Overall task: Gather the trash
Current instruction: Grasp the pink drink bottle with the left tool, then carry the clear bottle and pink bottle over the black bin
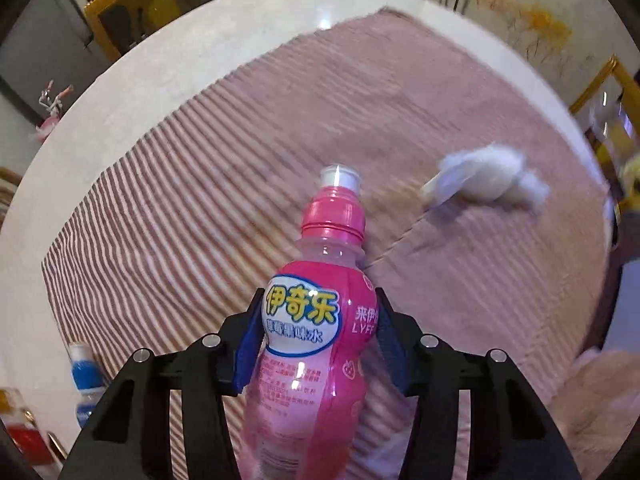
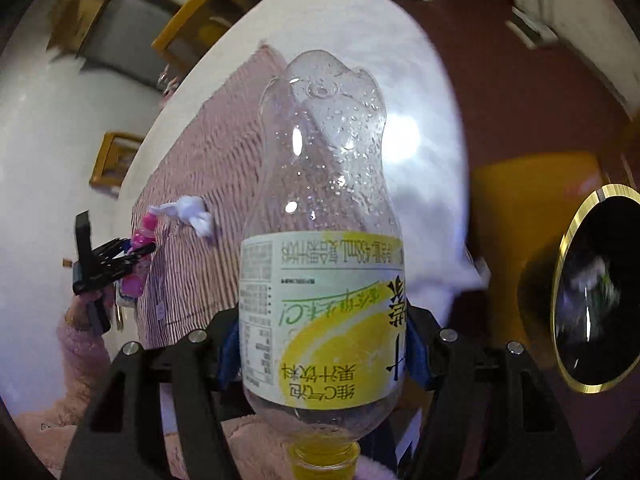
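Observation:
My left gripper [image 1: 318, 320] is shut on a pink drink bottle [image 1: 310, 320] with a white cap, held above the pink striped cloth [image 1: 200, 184]. A crumpled white tissue [image 1: 486, 178] lies on the cloth ahead to the right. My right gripper [image 2: 322, 344] is shut on a clear empty bottle [image 2: 324, 200] with a yellow label, held cap toward the camera, bottom pointing away. In the right wrist view the left gripper [image 2: 136, 250], its pink bottle [image 2: 140, 256] and the tissue [image 2: 192, 212] show at the left. A black bin with a gold rim [image 2: 592, 292] is at the right.
The round white table [image 1: 180, 48] carries the cloth. A blue-and-white bottle [image 1: 86, 380] and a red item [image 1: 24, 436] sit at its near left edge. Yellow-framed chairs [image 1: 132, 8] stand around it. A yellow stool [image 2: 532, 216] stands by the bin on the red floor.

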`<action>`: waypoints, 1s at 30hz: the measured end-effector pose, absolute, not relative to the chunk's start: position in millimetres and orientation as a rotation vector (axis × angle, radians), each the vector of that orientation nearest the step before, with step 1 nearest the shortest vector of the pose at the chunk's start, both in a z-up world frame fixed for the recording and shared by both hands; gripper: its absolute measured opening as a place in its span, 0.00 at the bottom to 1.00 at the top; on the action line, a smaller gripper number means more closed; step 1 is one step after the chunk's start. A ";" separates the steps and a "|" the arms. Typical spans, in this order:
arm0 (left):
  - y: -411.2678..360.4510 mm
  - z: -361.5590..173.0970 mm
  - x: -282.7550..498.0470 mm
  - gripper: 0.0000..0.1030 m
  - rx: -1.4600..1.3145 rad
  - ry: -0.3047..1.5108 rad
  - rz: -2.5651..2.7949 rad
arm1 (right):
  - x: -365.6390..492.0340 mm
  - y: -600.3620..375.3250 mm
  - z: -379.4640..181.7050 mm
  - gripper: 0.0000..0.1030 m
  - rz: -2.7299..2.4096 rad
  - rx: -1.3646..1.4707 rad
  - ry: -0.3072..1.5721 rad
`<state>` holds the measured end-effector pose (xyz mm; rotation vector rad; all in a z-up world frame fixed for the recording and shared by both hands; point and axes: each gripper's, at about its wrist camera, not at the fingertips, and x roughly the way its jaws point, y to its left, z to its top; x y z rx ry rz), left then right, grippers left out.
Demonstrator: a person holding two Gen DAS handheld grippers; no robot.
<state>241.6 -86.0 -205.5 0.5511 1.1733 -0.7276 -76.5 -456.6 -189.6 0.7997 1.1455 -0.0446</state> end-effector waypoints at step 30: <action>-480.2 -182.0 -51.1 0.49 0.729 1.002 -1.560 | -290.2 -659.8 -326.6 0.85 -0.809 1.107 1.005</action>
